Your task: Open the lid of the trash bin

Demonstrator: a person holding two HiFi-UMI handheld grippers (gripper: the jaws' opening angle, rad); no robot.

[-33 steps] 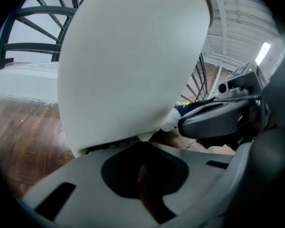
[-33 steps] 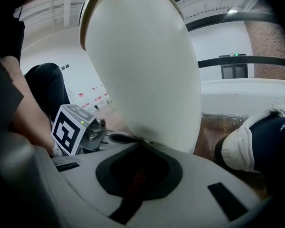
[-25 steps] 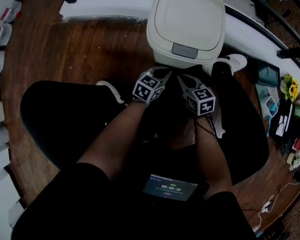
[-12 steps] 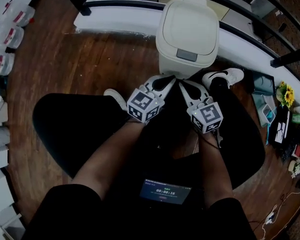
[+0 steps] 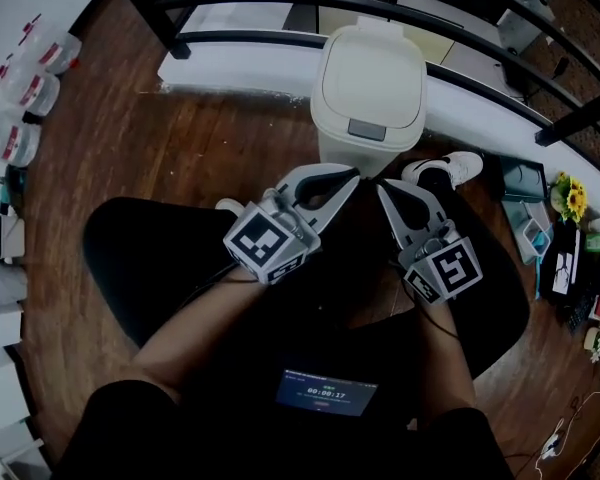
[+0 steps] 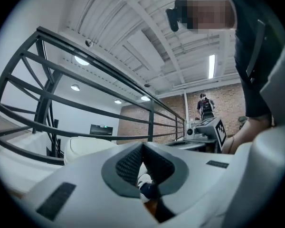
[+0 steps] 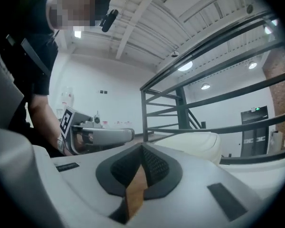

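The cream trash bin point(image 5: 370, 88) stands on the wood floor by the railing, its lid down and the grey push button point(image 5: 366, 128) on the near edge. My left gripper point(image 5: 353, 179) and right gripper point(image 5: 384, 186) hover side by side just in front of the bin, a little apart from it, both shut with nothing between the jaws. In the left gripper view the shut tips point(image 6: 142, 145) point past the bin's lid point(image 6: 90, 146). The right gripper view has its tips point(image 7: 141, 148) together, with the bin point(image 7: 194, 141) beyond them.
A black railing point(image 5: 280, 3) and white ledge point(image 5: 230, 68) run behind the bin. A white shoe point(image 5: 448, 168) sits right of the bin's base. Clear containers point(image 5: 20, 98) line the left; flowers point(image 5: 565, 200) and dark cases lie at the right. A timer screen point(image 5: 325, 393) rests on the lap.
Both grippers have pulled back from the bin toward the person and risen. The head view has backed off, so the bin looks smaller. The lid stays down.
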